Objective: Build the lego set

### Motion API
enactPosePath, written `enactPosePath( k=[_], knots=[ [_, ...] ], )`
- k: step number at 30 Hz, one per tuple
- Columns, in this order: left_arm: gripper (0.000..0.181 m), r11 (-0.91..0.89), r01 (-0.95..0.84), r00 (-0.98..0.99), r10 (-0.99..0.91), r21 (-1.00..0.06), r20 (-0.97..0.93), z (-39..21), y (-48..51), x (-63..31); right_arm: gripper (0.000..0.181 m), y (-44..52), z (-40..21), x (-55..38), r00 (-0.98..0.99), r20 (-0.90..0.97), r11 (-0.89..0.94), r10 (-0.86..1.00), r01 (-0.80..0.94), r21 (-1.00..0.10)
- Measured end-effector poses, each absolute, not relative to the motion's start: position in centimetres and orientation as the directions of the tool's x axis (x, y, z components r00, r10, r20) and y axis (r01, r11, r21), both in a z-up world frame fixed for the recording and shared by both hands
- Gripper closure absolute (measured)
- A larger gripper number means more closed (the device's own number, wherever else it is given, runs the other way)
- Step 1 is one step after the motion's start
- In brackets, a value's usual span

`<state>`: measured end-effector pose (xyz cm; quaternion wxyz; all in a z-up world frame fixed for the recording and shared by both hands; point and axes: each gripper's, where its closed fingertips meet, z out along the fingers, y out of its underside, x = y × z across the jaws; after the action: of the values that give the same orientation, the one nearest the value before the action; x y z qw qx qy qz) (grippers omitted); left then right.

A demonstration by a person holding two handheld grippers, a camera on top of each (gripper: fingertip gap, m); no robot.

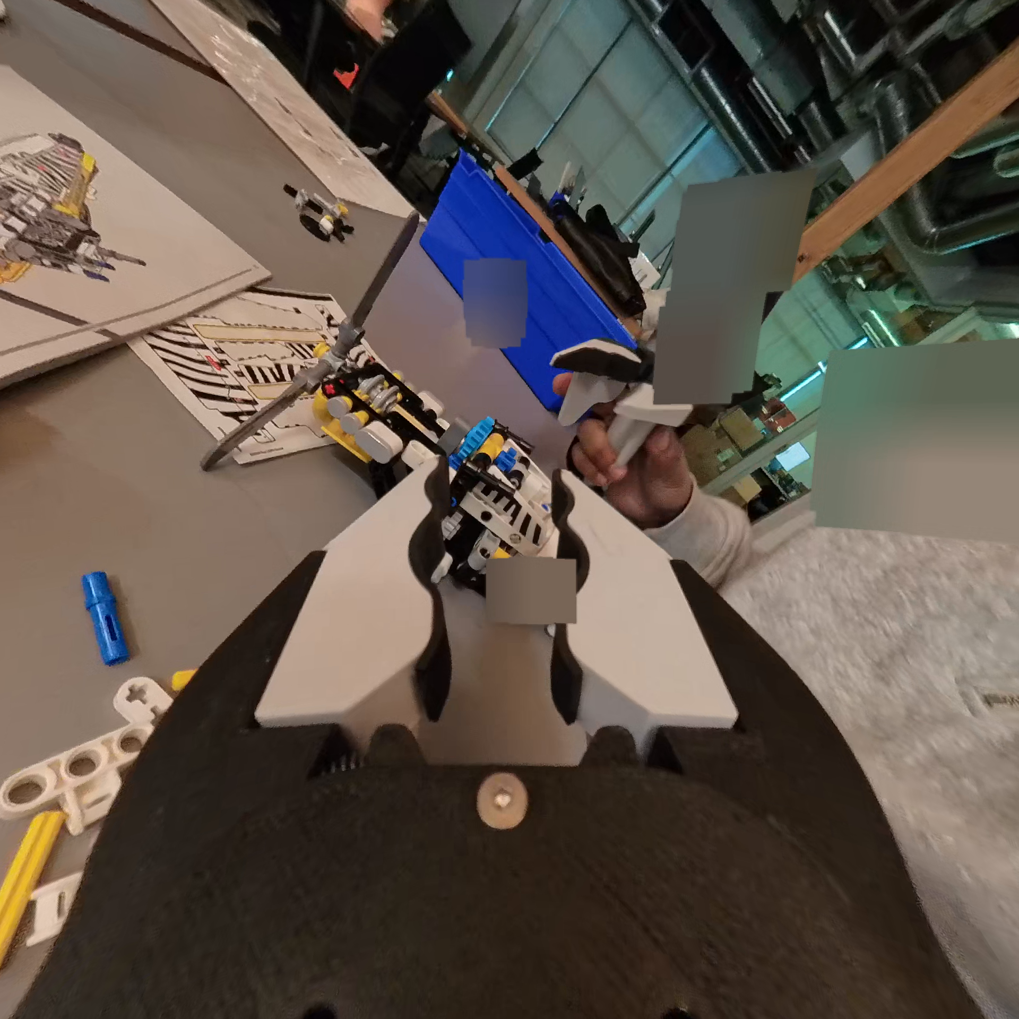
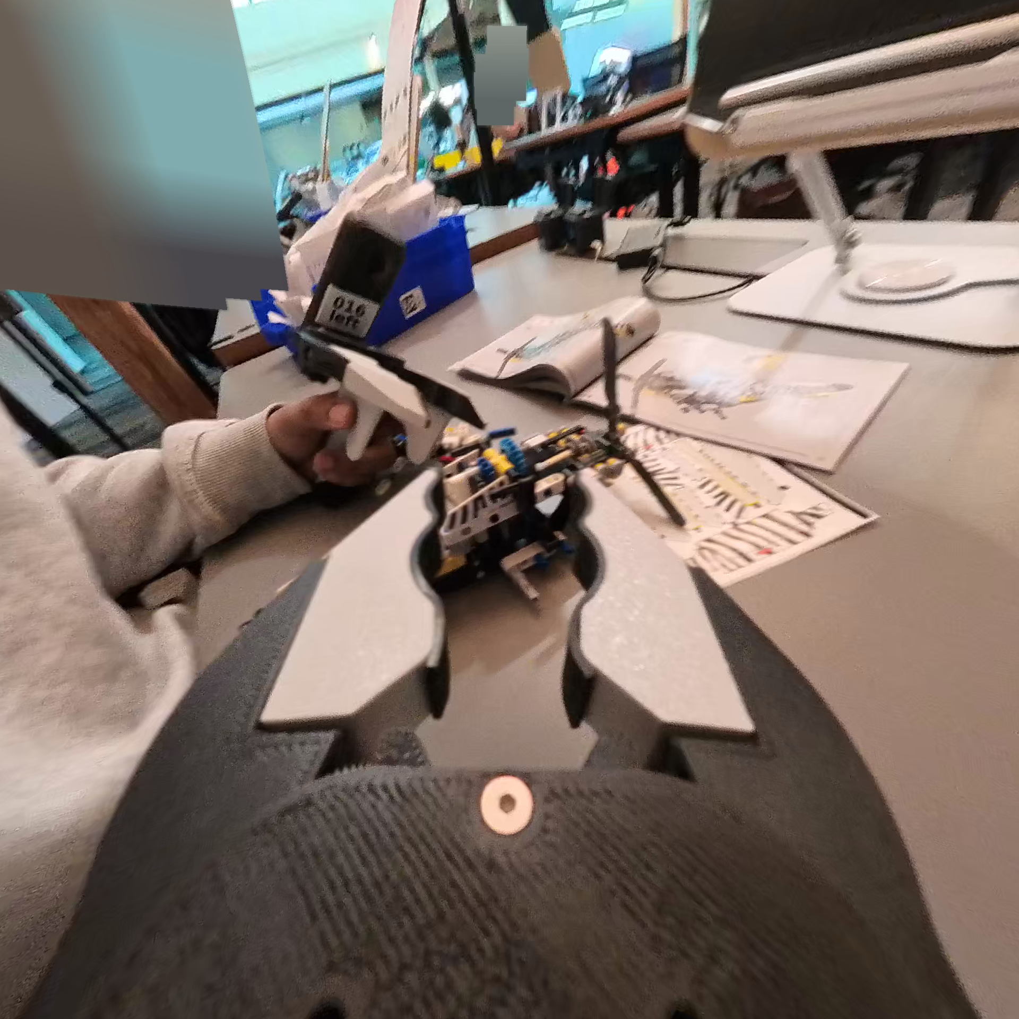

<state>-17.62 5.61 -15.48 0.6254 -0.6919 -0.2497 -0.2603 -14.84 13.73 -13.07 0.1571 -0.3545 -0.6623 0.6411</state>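
Standing on the grey bench [image 1: 165, 524], the partly built lego model of white, black, yellow and blue pieces [image 1: 485, 496] has a long dark grey rotor blade [image 1: 380, 275] at its far end. In the left wrist view the left gripper [image 1: 499, 496] reaches to the model with its jaws spread apart; the model's near end lies between the grey fingers [image 1: 380, 551], but I cannot tell if they touch it. In the right wrist view the right gripper [image 2: 504, 496] is also released, its jaws wide on both sides of the model's white striped part, and there too contact is not clear. The left gripper appears farther off in that view, held by a hand [image 2: 325, 435] in a light sleeve, its tips just above the model. Under the rotor lies a white sticker sheet with black stripes [image 2: 733, 513], beside an open instruction booklet [image 2: 744, 391]. Near the left gripper lie a blue pin [image 1: 105, 617], a white beam with round holes [image 1: 77, 766] and a yellow axle [image 1: 25, 877]. A blue plastic bin [image 1: 513, 264] stands behind.
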Motion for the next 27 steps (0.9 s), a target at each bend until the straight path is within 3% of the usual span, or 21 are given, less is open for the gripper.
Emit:
enactPosePath(
  k=[2,5,10,14,20,27],
  knots=[
    [0.145,-0.048,0.671,0.741,0.040,-0.740,0.670,-15.2,5.5,-18.3,0.152,14.9,-12.2,-15.8,-0.684,-0.228,-0.139,0.693,0.184,-0.973],
    [0.144,-0.040,0.673,0.739,0.076,-0.739,0.669,-15.4,5.6,-18.8,0.181,15.2,-11.8,-15.8,-0.669,-0.258,-0.152,0.697,0.214,-0.965],
    [0.144,-0.087,0.613,0.787,0.150,-0.785,0.598,-16.0,6.0,-18.5,0.179,13.3,-14.5,-15.8,-0.631,-0.178,-0.007,0.755,0.264,-0.965],
    [0.150,-0.118,0.549,0.826,0.226,-0.827,0.516,-16.3,6.2,-18.4,0.181,11.7,-14.4,-16.2,-0.618,-0.025,0.105,0.786,0.173,-0.979],
    [0.153,-0.142,0.570,0.815,0.222,-0.809,0.535,-16.7,6.3,-18.1,0.181,11.1,-15.3,-16.6,-0.576,0.085,0.216,0.813,0.164,-0.962],
    [0.160,-0.159,0.559,0.825,0.204,-0.814,0.527,-16.7,6.5,-17.6,0.181,11.3,-14.8,-16.5,-0.577,0.045,0.163,0.815,0.154,-0.975]
  ],
)
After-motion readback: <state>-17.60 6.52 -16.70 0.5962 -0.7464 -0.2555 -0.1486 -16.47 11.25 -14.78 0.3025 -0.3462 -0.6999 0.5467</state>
